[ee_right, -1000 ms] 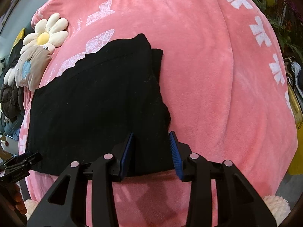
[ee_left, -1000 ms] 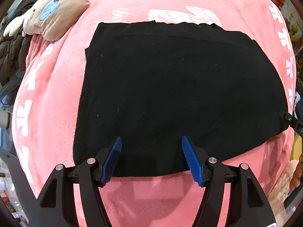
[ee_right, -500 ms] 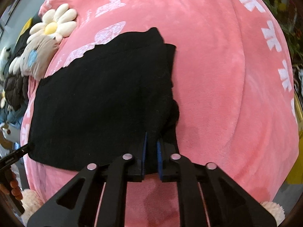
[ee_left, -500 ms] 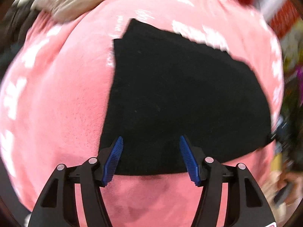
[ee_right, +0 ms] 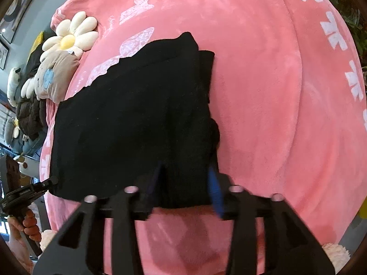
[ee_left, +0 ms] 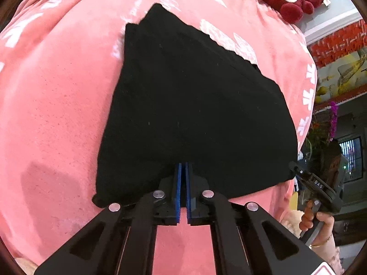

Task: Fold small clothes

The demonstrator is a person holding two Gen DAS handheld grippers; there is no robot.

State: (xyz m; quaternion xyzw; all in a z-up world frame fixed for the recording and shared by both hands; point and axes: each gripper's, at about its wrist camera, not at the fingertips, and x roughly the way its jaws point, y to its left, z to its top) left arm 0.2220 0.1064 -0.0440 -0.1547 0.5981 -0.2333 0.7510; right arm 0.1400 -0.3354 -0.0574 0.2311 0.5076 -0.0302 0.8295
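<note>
Right now my left tongs [ee_left: 183,171] are pressed together, pinching the near hem of a black garment [ee_left: 195,105] lying flat on a pink blanket [ee_left: 52,105]. My right tongs [ee_right: 187,183] are spread, blue pads either side of the garment's near right corner.

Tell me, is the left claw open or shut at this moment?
Shut. The left claw has its blue pads nearly touching, pinching the near edge of the black garment.
</note>
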